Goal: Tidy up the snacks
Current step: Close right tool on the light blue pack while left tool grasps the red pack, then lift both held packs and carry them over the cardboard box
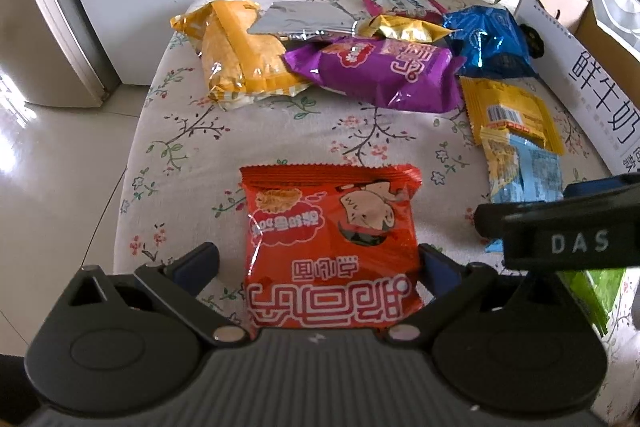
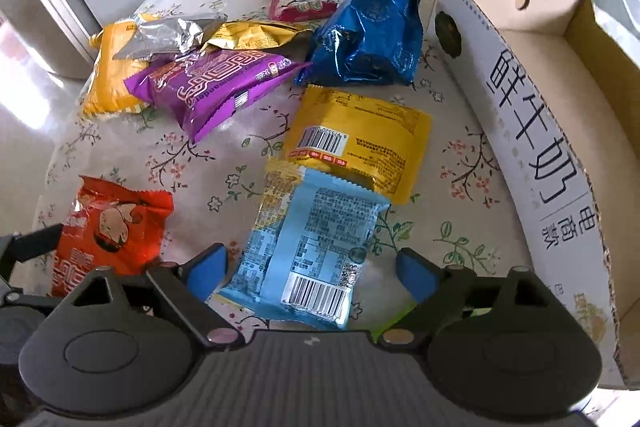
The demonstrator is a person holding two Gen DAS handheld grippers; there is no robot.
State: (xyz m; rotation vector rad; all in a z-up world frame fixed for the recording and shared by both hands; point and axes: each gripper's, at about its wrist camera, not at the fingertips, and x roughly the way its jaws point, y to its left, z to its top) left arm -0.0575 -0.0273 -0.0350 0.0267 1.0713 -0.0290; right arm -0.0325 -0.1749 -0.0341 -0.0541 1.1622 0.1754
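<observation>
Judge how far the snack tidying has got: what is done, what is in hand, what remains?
Done: nothing visibly; the cardboard box looks empty where visible. In hand: left gripper straddles the red packet, right gripper the light-blue packet, neither gripped. Left: every packet on the table.

A cream tablecloth (image 2: 132,167) printed with dark branches, pink blossoms and green leaves. On it lie a red-orange packet (image 1: 332,247) with white lettering, a purple packet (image 2: 208,87), a shiny blue packet (image 2: 368,43), a yellow packet (image 2: 360,143) (black barcode showing), a light blue packet (image 2: 316,251), and a silver packet (image 2: 168,37). A white cardboard box (image 2: 532,147) with dark lettering stands at the right edge.
</observation>
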